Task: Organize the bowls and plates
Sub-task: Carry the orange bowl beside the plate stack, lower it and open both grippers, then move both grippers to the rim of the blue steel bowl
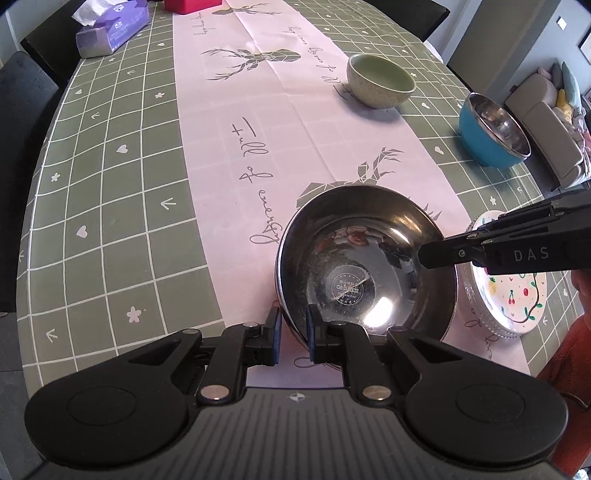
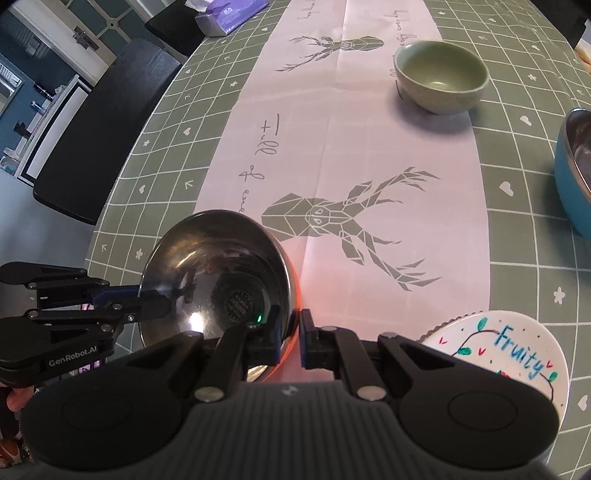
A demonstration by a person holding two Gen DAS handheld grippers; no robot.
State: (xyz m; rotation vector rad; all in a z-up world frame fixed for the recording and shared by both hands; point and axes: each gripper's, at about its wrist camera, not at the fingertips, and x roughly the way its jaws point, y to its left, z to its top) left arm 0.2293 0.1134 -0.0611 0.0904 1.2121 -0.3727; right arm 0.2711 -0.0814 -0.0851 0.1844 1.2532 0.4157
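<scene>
A shiny steel bowl (image 1: 364, 266) sits on the pink runner; it also shows in the right wrist view (image 2: 218, 273). My left gripper (image 1: 293, 334) straddles its near rim, one finger inside, one outside, jaws narrowly apart around the wall. My right gripper (image 2: 290, 338) straddles the bowl's opposite rim the same way; it shows in the left wrist view (image 1: 439, 254) over the bowl's right edge. A white "Fruity" plate (image 2: 517, 350) lies on a glass plate to the right, seen in the left wrist view (image 1: 509, 291).
A green ceramic bowl (image 1: 380, 79) stands farther back on the runner (image 2: 441, 75). A blue steel-lined bowl (image 1: 493, 131) stands at the far right (image 2: 574, 173). A purple tissue box (image 1: 110, 29) is at the back left. Dark chairs (image 2: 107, 129) line the left side.
</scene>
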